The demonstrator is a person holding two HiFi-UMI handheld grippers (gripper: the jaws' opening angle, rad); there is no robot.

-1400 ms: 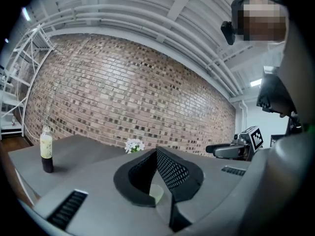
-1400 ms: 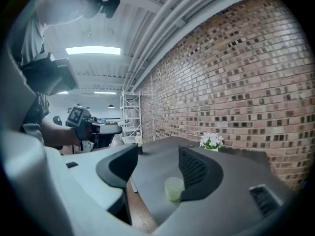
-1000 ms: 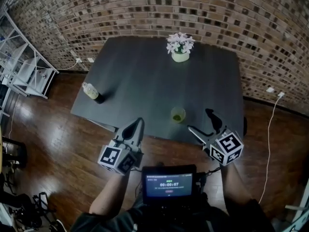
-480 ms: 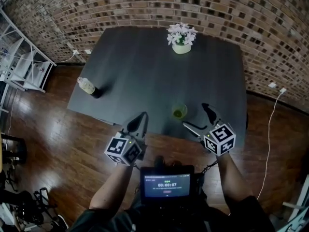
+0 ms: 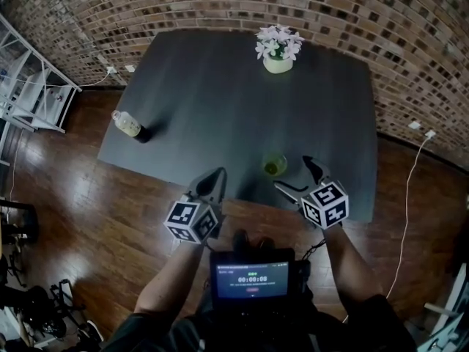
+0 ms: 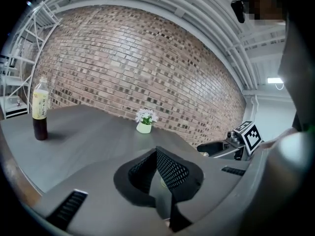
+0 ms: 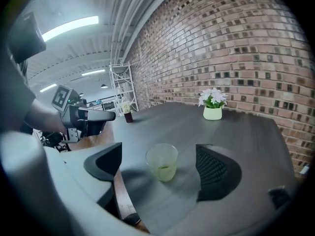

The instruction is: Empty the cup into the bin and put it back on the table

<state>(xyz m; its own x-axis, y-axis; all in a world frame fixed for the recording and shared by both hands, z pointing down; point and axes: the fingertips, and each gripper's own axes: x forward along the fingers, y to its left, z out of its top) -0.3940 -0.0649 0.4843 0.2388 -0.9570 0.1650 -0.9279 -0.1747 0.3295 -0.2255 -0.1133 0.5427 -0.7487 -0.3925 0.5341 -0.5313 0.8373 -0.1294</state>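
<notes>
Two grippers (image 5: pixel 212 177) (image 5: pixel 293 173) lower, nearer one cup (image 5: pixel 275 166)

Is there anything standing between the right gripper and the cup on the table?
Nothing visible. The right gripper, whose jaws have just been opening and hold nothing, faces the cup over bare table; bottle and flower pot stand far aside.

Left gripper (image 5: pixel 209 182) and right gripper (image 5: pixel 293 173): black jaws, white cubes (image 5: pixel 192 221) (black square markers); dark top (image 5: pixel 374 332).

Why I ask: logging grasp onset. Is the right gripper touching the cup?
Apart. Right gripper view: the right gripper stands open, a gap either side of the cup.
</notes>
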